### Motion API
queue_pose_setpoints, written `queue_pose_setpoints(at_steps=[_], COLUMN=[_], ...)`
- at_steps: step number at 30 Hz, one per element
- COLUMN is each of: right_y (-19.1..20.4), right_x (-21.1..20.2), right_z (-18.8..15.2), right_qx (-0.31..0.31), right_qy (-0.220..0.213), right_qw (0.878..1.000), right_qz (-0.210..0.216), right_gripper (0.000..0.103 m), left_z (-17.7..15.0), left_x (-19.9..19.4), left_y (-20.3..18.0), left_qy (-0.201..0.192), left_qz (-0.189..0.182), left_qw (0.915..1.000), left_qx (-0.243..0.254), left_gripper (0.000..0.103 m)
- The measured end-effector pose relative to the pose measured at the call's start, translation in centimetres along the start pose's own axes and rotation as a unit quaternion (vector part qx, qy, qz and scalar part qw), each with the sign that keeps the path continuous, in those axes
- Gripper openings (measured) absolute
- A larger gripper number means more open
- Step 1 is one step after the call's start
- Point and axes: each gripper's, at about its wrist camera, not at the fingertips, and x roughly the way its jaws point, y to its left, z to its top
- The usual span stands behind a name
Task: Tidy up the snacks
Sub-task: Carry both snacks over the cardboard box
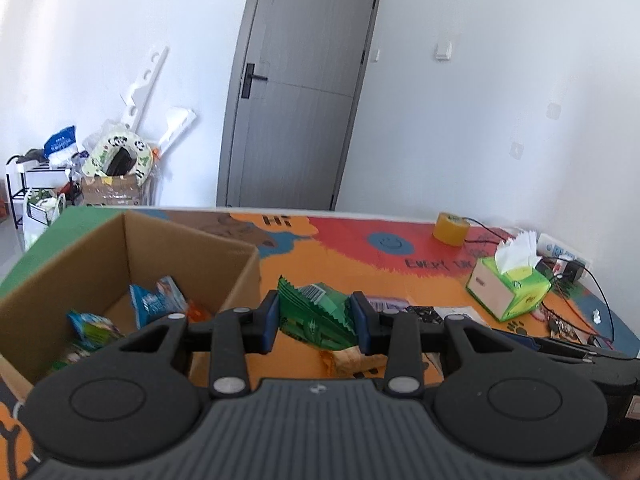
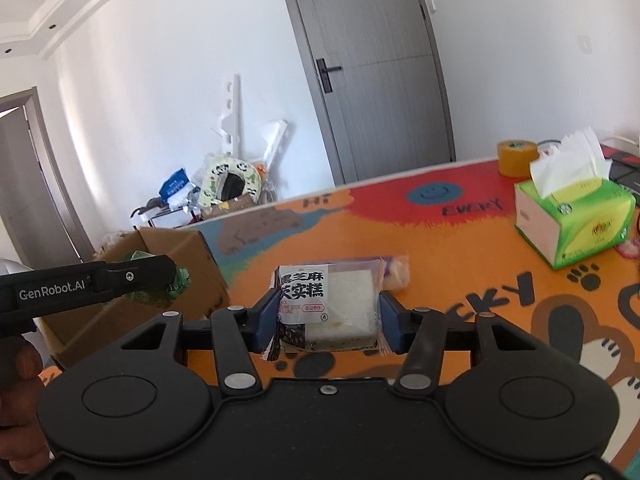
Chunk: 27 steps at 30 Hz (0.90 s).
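My left gripper (image 1: 316,316) is shut on a green crinkle-edged snack packet (image 1: 316,312) and holds it above the table, just right of an open cardboard box (image 1: 192,240). Several snack packets (image 1: 158,300) lie inside the box. My right gripper (image 2: 328,316) is shut on a clear-wrapped white cake packet (image 2: 332,304) with a black-and-white label; both blue pads press its sides. In the right wrist view the left gripper (image 2: 172,280) shows at the left with the green packet (image 2: 180,284), in front of the box (image 2: 192,256). Another small packet (image 2: 394,272) lies behind the cake.
A colourful orange and red mat (image 2: 460,264) covers the table. A green tissue box (image 2: 576,224) and a yellow tape roll (image 2: 517,158) stand at the far right, with cables and a power strip (image 1: 560,252). More packets (image 1: 352,362) lie under the left gripper. A hand (image 2: 20,380) grips the left tool.
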Motion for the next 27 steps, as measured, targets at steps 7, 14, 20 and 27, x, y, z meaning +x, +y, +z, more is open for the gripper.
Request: queue_pose_setpoints(at_steps=[7,14,20,27], right_y=[1.8,3.8,5.3,7.0], right_x=[0.0,0.4,1.3,2.4], right_z=[1.2,2.0,2.8,3.3], right_qx=[-0.011,-0.020,-0.025,-0.032], right_qy=[-0.015,-0.022,-0.024,-0.023], right_qw=[1.000,0.999,0.998,0.998], right_qz=[0.017,0.035,0.047,0.056], right_gripper=[0.052,0.052,0.052,0.052], left_z=[1.2,1.9,2.2,2.7], left_x=[-1.7,-2.7,-2.8,-2.2], left_y=[1.7,4.2,6.3,9.0], left_qy=[-0.022,-0.037,-0.041,-0.038], left_qz=[0.015,0.035,0.049,0.066], left_qw=[0.9996,0.9985,0.9973,0.9957], left_qx=[-0.007,-0.022,-0.037,-0.053], left_gripper=[0.036,0.037,0.037,0.037])
